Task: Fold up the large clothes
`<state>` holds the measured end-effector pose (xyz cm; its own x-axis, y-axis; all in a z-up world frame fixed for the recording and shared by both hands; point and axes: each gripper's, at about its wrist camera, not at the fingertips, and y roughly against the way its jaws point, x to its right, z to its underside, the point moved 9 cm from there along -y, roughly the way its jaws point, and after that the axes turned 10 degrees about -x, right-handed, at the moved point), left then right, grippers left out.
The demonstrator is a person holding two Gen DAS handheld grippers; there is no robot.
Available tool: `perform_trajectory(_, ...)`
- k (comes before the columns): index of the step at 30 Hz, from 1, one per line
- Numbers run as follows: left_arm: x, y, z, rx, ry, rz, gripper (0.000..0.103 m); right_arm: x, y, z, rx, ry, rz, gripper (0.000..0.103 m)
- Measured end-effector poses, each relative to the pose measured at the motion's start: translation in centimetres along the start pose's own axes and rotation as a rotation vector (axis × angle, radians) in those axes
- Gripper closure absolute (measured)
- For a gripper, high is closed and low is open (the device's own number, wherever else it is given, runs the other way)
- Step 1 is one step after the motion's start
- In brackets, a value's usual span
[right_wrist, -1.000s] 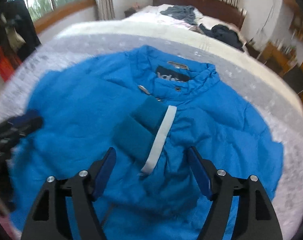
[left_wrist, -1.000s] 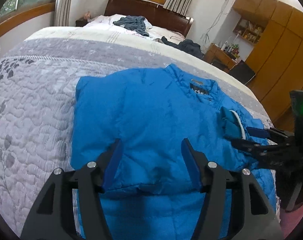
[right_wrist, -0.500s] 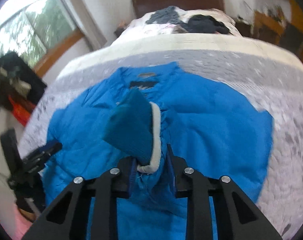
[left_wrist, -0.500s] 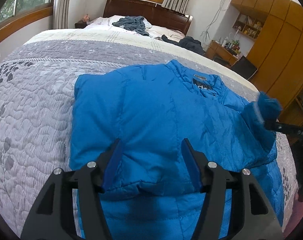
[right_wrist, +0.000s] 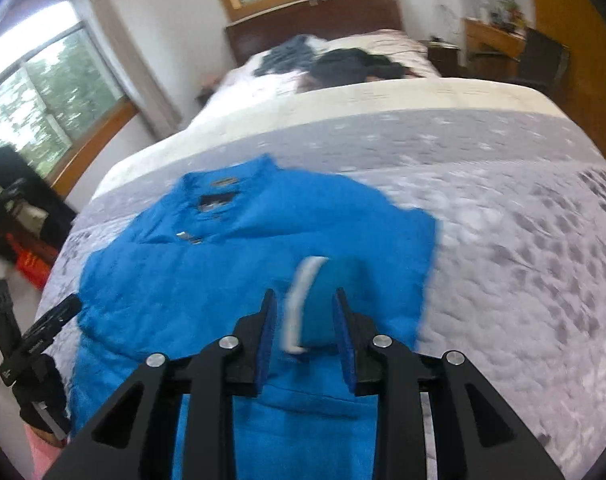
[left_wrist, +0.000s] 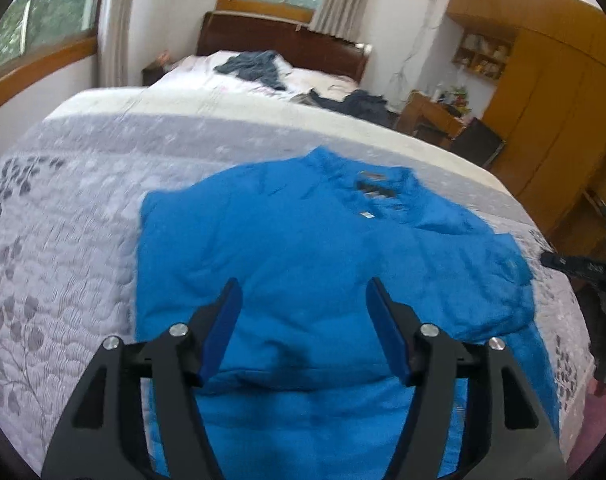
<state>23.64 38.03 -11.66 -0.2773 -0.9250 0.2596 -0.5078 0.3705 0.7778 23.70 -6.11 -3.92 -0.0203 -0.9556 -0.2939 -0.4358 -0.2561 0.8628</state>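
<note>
Jacket (left_wrist: 303, 264) flat on bed (left_wrist: 63, 240), cuff (right_wrist: 323, 300) in right tongs (right_wrist: 305, 312).
Left tongs (left_wrist: 303, 312) wide, empty, over hem.

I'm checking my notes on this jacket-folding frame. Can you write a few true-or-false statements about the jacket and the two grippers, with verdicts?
1. The blue jacket lies on a quilted bedspread. True.
2. The left gripper grips the jacket's hem. False: it is open and holds nothing.
3. The right gripper has a sleeve cuff between its fingers. True.
4. The cuff trim is red. False: it is white.
</note>
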Motion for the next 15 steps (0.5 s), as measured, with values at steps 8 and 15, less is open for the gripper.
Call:
perform_trajectory(8, -1.3, -3.8, 0.7, -0.072, 0.000, -0.041, 0.037, 0.8, -4.3, 0.8, -0.085, -0.022, 0.041, 0.075)
perform_trajectory(15, -2.3, -4.7, 1.2, -0.091, 0.011, -0.044, 0.037, 2.4, -5.9, 2.2, -0.108, -0.067, -0.045, 0.075)
